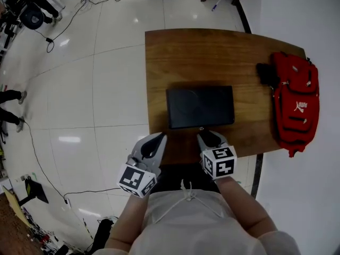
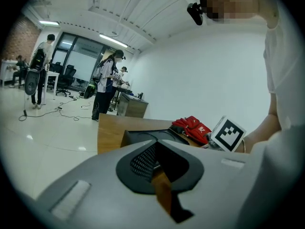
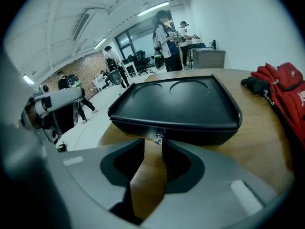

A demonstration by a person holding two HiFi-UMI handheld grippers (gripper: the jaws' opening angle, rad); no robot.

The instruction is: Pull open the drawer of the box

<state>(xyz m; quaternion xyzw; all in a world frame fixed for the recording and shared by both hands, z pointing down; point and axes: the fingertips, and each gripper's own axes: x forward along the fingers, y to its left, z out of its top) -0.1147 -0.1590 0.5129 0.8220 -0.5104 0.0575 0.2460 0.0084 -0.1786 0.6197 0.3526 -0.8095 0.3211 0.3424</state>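
A flat black box [image 1: 200, 106] lies on the wooden table [image 1: 212, 52], with a small metal drawer knob [image 1: 201, 128] at the middle of its near side. My right gripper [image 1: 208, 136] is at that knob. In the right gripper view the knob [image 3: 158, 136] sits right at the tips of the gripper [image 3: 153, 147], whose jaws stand open with bare wood showing between them. The drawer front looks flush with the box [image 3: 176, 101]. My left gripper [image 1: 160, 137] hovers at the table's near edge, left of the box, its tips together and holding nothing.
A red backpack [image 1: 295, 102] lies along the table's right side, with a dark object [image 1: 265, 73] beside it. Cables [image 1: 64, 25] run across the tiled floor on the left. Several people [image 2: 106, 85] stand by desks far off.
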